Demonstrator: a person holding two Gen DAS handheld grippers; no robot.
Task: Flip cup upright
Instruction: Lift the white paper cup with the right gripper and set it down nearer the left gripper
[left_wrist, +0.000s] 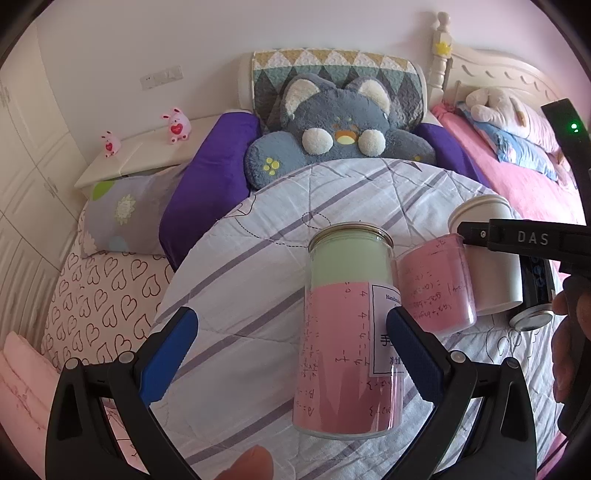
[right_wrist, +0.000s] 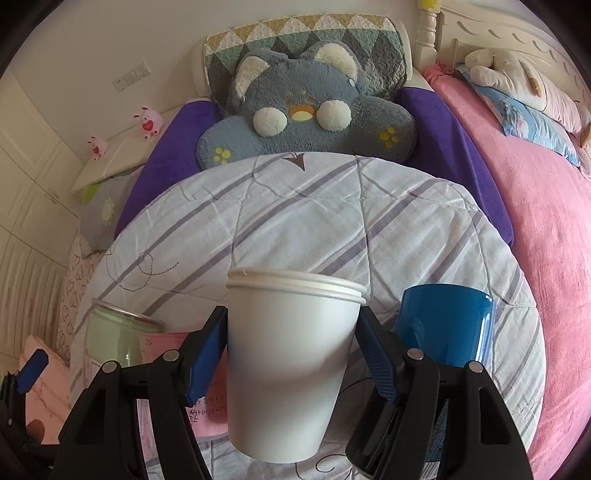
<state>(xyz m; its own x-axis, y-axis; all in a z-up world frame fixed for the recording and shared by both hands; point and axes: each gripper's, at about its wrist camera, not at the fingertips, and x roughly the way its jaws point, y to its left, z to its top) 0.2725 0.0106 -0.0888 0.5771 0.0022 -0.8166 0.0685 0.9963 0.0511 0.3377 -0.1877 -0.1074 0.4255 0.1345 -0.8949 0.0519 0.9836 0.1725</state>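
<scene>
A white paper cup (right_wrist: 291, 362) stands upright, rim up, on the striped quilt (right_wrist: 295, 221). My right gripper (right_wrist: 291, 354) has its blue pads against both sides of the cup. The cup also shows in the left wrist view (left_wrist: 491, 254), with the right gripper's black finger across it. My left gripper (left_wrist: 291, 354) is open with a tall glass jar (left_wrist: 347, 328) lined with pink and green paper standing between its fingers, near the right pad. A shorter pink-lined glass (left_wrist: 436, 288) stands between the jar and the cup.
A blue cup (right_wrist: 447, 325) stands upright right of the white cup. A metal lid (left_wrist: 532, 317) lies on the quilt by the right gripper. A grey plush cushion (right_wrist: 306, 110), purple blanket (left_wrist: 207, 184) and pink bedding (right_wrist: 535, 221) lie beyond.
</scene>
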